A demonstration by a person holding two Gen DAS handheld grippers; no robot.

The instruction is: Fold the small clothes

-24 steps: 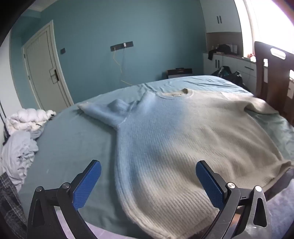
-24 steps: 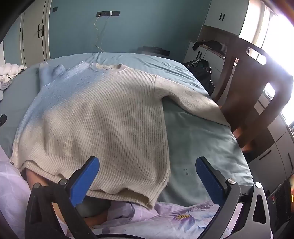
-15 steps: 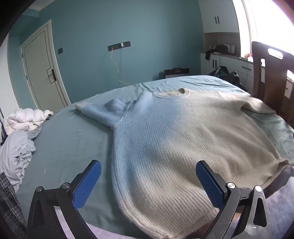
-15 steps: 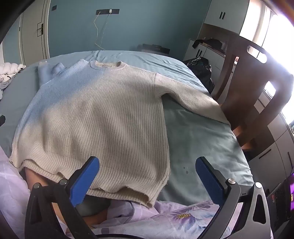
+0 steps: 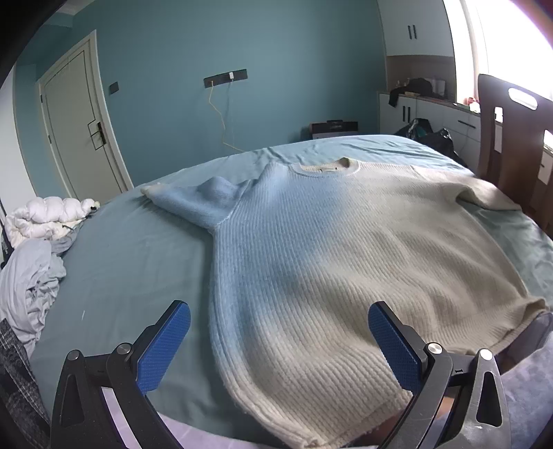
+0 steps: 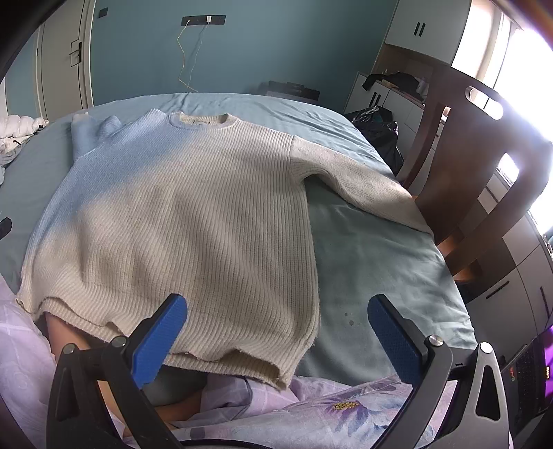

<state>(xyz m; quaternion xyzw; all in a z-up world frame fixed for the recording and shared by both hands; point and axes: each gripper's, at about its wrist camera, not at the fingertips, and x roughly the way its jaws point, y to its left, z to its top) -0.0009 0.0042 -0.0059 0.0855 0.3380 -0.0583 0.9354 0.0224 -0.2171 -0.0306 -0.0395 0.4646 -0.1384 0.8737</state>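
Cream ribbed knit sweater [image 5: 345,248] spread flat, front up, across the middle of the frame on a bed with a pale blue-green sheet [image 5: 131,262]; round collar toward the top, hem toward the bottom, draped over the near edge of the bed. In the left wrist view, one sleeve bunched and folded at centre left, bluish in shade; other sleeve reaching to the right edge. In the right wrist view, same sweater [image 6: 193,221] filling centre and left, its long sleeve running diagonally to the right toward a dark wooden chair [image 6: 484,165].

Left tool [image 5: 278,340], bottom centre, blue-padded jaws spread wide, nothing between the pads, hovering above the hem's left part. Right tool [image 6: 276,335], bottom centre, likewise gaping and empty, above the hem's right corner.

Lilac flowered fabric [image 6: 328,407] along the bottom edge. Heap of white and grey laundry [image 5: 34,248] at the left edge. Pale door [image 5: 79,131] in a teal wall [image 5: 276,51], upper left. White cabinets [image 6: 408,31] at upper right.
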